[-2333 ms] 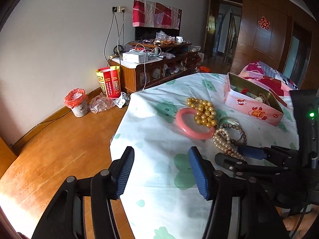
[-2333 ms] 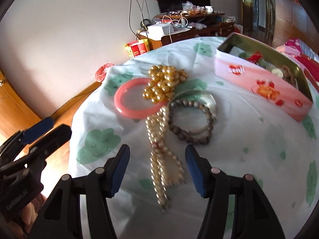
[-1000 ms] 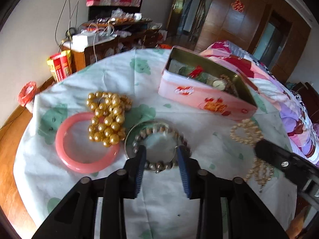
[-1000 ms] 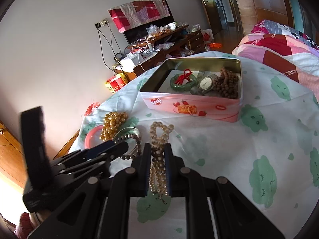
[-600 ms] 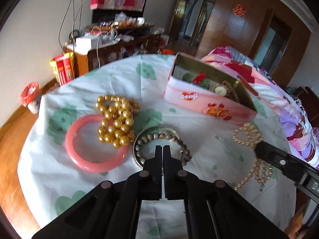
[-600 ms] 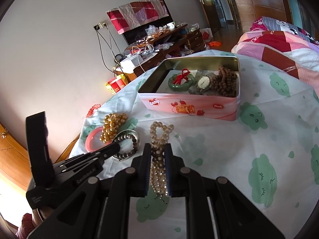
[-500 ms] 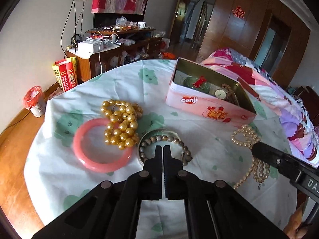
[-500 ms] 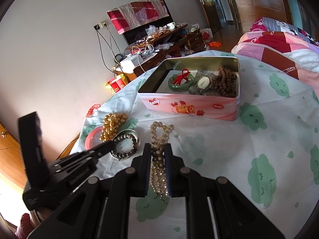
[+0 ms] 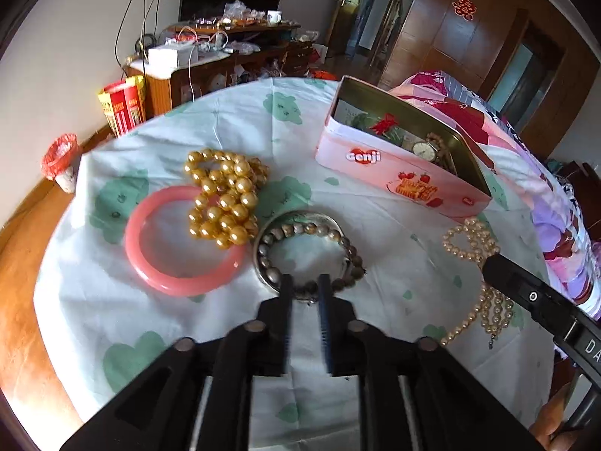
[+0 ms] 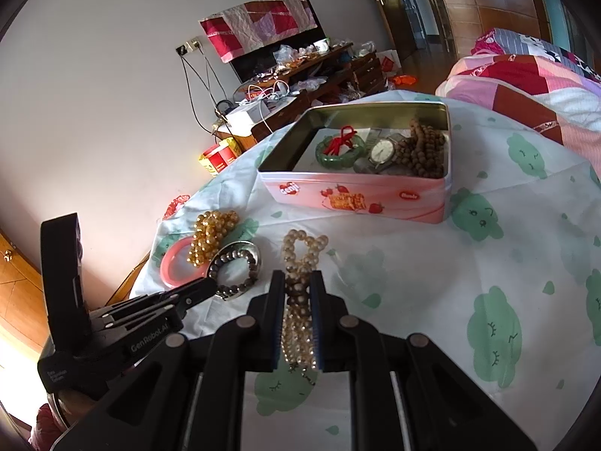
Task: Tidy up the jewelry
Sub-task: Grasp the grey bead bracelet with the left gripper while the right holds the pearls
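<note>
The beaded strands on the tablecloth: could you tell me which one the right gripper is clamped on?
The cream pearl strand, pinched by the right gripper; the gold beads and grey-brown bracelet lie outside its fingers.

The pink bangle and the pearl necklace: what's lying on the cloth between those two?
In the left wrist view, the grey bead bracelet on a silver bangle lies between the pink bangle and pearl necklace.

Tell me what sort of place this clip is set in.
Most likely a lived-in bedroom at home: a bed with a patchwork quilt beside the table, a cluttered wooden cabinet with cables along the wall, and wooden doors behind.
</note>
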A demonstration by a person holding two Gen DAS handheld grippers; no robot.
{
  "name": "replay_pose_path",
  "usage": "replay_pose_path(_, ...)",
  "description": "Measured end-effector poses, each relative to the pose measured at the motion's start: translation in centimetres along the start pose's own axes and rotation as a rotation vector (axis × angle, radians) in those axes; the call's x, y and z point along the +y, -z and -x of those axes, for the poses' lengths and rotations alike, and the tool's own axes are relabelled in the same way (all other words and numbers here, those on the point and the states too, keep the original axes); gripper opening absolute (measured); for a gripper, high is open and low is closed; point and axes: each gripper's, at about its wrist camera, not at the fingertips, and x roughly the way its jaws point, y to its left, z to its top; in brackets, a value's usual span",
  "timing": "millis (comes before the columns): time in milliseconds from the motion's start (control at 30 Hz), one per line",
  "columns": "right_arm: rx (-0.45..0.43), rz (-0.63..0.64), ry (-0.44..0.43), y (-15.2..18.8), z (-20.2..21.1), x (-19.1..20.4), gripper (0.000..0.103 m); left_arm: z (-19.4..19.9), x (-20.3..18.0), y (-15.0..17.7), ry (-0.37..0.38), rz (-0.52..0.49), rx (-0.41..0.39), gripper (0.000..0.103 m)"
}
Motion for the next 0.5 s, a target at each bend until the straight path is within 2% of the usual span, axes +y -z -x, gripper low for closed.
replay_pose_path(67,0.001,-0.006,-0.002,0.0,0.0,-0.2,0.016,0.2,-0.1,0.0,0.001,0.011,-0.007,0.034)
replay_pose_path(133,0.002,-0.006,-0.002,0.0,0.0,-0.3,0.016,0.4,-0.4,0.0,-0.016,0.006,-0.015,0.061)
replay_pose_path(333,0.005,-0.019,-0.002,0.0,0.0,-0.8,0.016,0.4,-0.1,-0.5,-0.067,0.043,-0.045,0.062)
replay_pose_path(433,0.013,-0.031,-0.005,0.1,-0.2,-1.1,0.016,-0.6,0.0,-1.1,-0.081,0.077,-0.023,0.06)
replay_pose_path(467,0.015,-0.036,-0.007,0.1,-0.2,-1.2,0.016,-1.0,0.0,-1.2,-0.088,0.084,-0.013,0.056)
replay_pose_path(500,0.016,-0.038,-0.007,0.1,-0.3,-1.2,0.016,-1.4,0.0,-1.1,-0.1,0.08,0.004,0.042)
